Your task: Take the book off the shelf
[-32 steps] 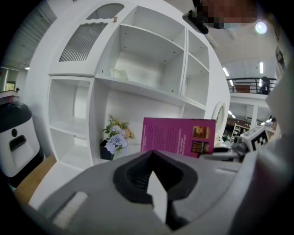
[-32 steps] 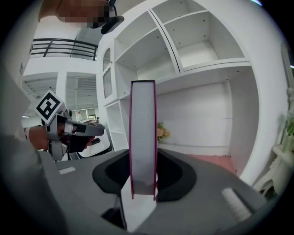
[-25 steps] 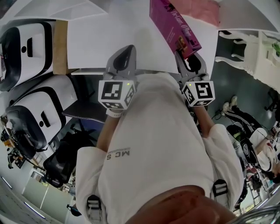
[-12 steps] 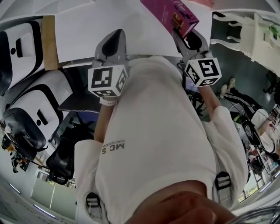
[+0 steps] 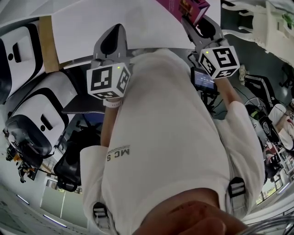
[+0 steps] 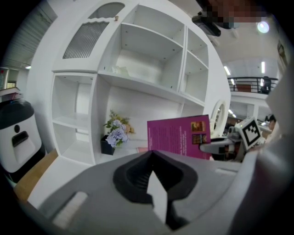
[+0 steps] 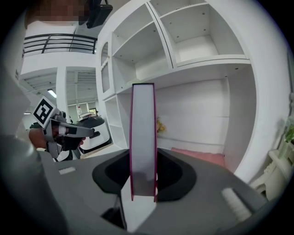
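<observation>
A magenta book [image 5: 187,6] stands upright in my right gripper [image 5: 196,22], whose jaws are shut on its lower edge. In the right gripper view the book [image 7: 143,137] shows edge-on with white pages, clamped at my right gripper [image 7: 143,186], out in front of the white shelf unit [image 7: 193,59]. The left gripper view shows the book's back cover [image 6: 178,136] clear of the shelf [image 6: 138,85], with the right gripper [image 6: 220,145] holding it. My left gripper [image 5: 116,32] hovers beside it to the left, with its jaws together and nothing held; its tips [image 6: 151,153] meet.
A small pot of pale flowers [image 6: 114,135] stands in a lower shelf bay. A pink flat item [image 7: 198,156] lies on the shelf board. White-and-black machines [image 5: 27,110] and an office chair [image 5: 69,165] stand at the left, and a white chair [image 5: 257,18] at the upper right.
The head view has shifted: both grippers and the book now sit higher in the picture, with the book partly cut off at the top. The grip on the book is unchanged.
</observation>
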Action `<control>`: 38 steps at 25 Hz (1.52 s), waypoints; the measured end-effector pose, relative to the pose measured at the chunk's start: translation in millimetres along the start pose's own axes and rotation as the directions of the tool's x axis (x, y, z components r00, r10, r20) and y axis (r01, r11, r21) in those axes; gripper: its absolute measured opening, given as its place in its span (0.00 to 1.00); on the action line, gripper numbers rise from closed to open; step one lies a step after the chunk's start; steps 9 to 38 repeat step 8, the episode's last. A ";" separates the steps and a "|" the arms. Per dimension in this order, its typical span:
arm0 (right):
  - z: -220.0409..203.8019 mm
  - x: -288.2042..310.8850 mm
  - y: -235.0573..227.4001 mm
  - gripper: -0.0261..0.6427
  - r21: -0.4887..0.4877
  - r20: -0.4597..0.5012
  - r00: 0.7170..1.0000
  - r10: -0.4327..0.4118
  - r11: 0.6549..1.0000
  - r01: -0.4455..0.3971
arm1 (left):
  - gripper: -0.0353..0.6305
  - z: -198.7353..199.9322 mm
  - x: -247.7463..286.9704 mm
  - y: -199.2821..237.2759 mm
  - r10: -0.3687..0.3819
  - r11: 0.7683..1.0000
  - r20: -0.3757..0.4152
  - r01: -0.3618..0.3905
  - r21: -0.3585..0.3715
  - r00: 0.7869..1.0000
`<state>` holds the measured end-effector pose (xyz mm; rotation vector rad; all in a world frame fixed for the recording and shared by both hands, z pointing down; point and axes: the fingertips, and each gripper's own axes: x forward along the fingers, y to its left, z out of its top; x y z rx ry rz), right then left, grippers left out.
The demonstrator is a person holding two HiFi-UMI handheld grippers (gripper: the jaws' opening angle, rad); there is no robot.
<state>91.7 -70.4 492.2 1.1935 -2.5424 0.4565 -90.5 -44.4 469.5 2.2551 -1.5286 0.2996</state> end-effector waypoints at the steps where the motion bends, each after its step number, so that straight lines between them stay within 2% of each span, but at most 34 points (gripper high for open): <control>1: 1.0 -3.1 -3.6 0.25 -0.001 0.006 1.000 -0.007 1.000 0.007 | 0.05 0.7 0.8 -3.5 -0.001 1.000 0.001 0.001 0.000 1.000; 8: -0.8 -11.4 -17.5 0.25 0.011 0.021 0.999 -0.033 0.999 0.033 | 0.05 0.3 -3.0 -10.2 0.006 1.000 0.009 -0.006 0.004 1.000; 38: -0.8 -11.4 -17.5 0.25 0.011 0.021 0.999 -0.033 0.999 0.033 | 0.05 0.3 -3.0 -10.2 0.006 1.000 0.009 -0.006 0.004 1.000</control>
